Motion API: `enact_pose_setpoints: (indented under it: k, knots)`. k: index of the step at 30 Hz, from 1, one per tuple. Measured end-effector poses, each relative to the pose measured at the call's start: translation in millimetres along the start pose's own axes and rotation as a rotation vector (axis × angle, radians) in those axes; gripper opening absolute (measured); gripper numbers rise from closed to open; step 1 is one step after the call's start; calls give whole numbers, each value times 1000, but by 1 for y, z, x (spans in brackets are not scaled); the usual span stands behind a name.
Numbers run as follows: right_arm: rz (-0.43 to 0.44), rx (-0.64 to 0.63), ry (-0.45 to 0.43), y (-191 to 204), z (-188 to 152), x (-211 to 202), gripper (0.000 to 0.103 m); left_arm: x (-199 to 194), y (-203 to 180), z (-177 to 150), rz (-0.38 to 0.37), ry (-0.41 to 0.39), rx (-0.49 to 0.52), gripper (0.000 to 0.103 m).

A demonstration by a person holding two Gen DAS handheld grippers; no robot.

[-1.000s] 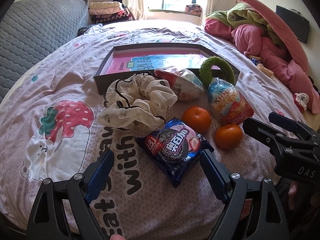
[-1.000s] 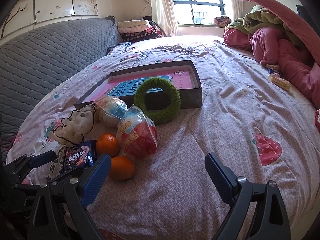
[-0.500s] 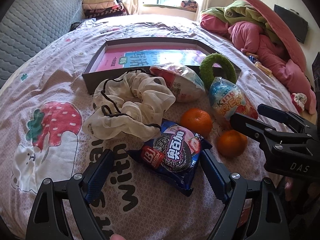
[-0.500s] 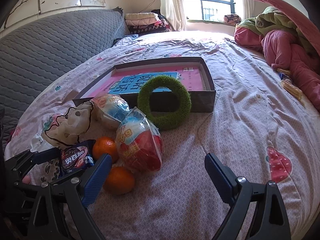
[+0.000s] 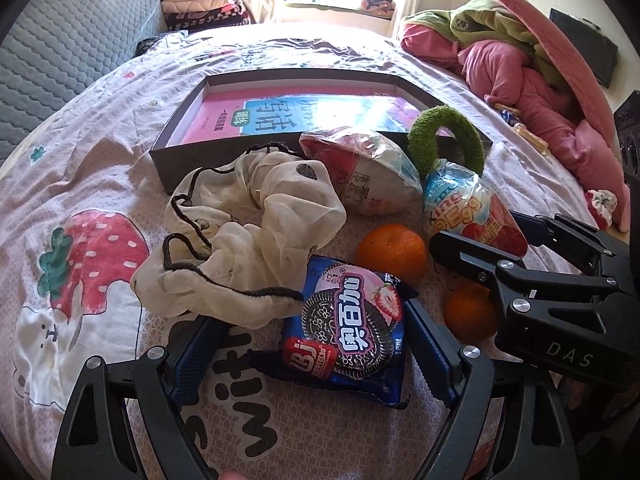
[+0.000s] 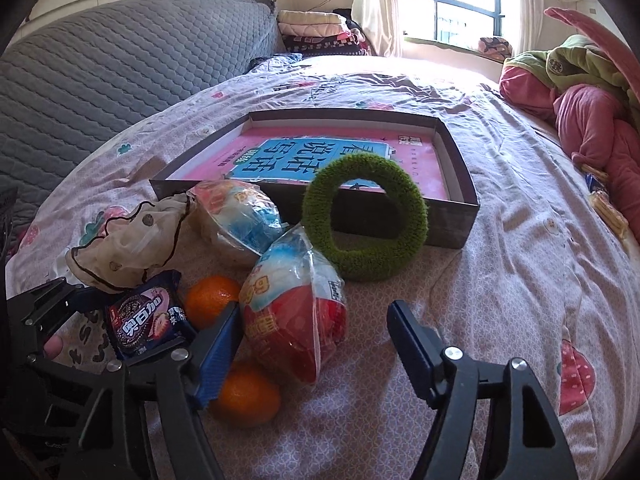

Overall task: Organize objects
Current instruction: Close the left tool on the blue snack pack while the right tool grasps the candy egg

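Observation:
A blue Oreo packet [image 5: 348, 330] lies on the bed between the open jaws of my left gripper [image 5: 312, 354]; it also shows in the right wrist view [image 6: 144, 318]. My right gripper [image 6: 316, 344] is open around the near wrapped toy egg [image 6: 296, 320], seen too from the left wrist [image 5: 472, 212]. Two oranges [image 5: 392, 254] [image 5: 470, 312] lie beside them. A second wrapped egg [image 5: 360, 176], a cream scrunchie [image 5: 248, 236] and a green fuzzy ring [image 6: 364, 218] lie before a dark shallow box [image 6: 460, 172] holding a pink book.
The bed has a pink printed sheet [image 5: 80, 264]. A grey quilted headboard [image 6: 100, 64] stands at the left. Pink and green bedding [image 5: 520, 64] is piled at the right. Folded blankets [image 6: 316, 28] sit at the far end by the window.
Both grippers have moved forward and lower. The Oreo packet now sits between the left jaws, and the right jaws now flank the near toy egg.

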State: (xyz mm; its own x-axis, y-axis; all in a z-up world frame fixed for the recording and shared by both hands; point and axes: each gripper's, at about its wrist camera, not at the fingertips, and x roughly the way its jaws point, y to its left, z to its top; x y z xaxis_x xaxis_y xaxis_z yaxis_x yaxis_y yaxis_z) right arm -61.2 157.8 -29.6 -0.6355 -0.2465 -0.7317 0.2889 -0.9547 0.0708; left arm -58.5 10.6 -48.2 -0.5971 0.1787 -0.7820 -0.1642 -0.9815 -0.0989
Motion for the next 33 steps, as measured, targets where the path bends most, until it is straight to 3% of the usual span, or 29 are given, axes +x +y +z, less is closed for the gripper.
enact_pose_setpoints:
  k: [3, 4, 6, 13, 24, 33]
  knots:
    - [23, -2, -7, 3, -1, 2, 54, -1, -3, -1, 7, -9, 10, 87]
    - [27, -6, -16, 4, -2, 1, 51, -2, -3, -1, 0, -13, 11, 81]
    - [31, -3, -31, 4, -2, 0, 51, -4, -4, -1, -19, -21, 14, 67]
    - [24, 30, -89, -3, -4, -10, 51, -11, -9, -3, -33, -44, 33, 56]
    - [41, 12, -154, 1, -6, -23, 51, -28, -20, -13, -65, -83, 66, 54]
    - [35, 30, -194, -2, -6, -32, 51, -48, -15, -14, -81, -138, 36, 54]
